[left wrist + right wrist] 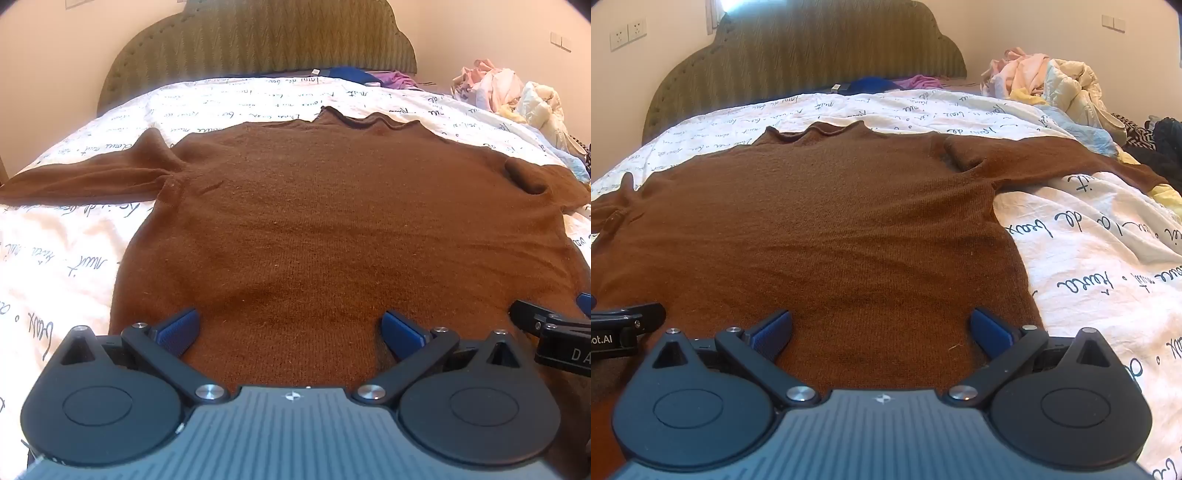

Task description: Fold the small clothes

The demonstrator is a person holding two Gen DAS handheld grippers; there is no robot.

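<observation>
Sweater (332, 221) is spread collar-away on the bed (55, 266); left claw (290, 332) and right claw (881, 332), both gaping empty, are poised side by side over its near hem.

Warm, soft indoor light, glare on white bedding, fisheye-bent dark corners, slight softness

brown sweater (332, 221) flat on bedspread (66, 258) | left gripper (290, 332) fingers apart, seemingly above hem

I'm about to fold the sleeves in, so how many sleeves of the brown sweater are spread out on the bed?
2. The left sleeve stretches out to the left of the brown sweater; the right sleeve stretches out to the right, toward the clothes pile.
</observation>
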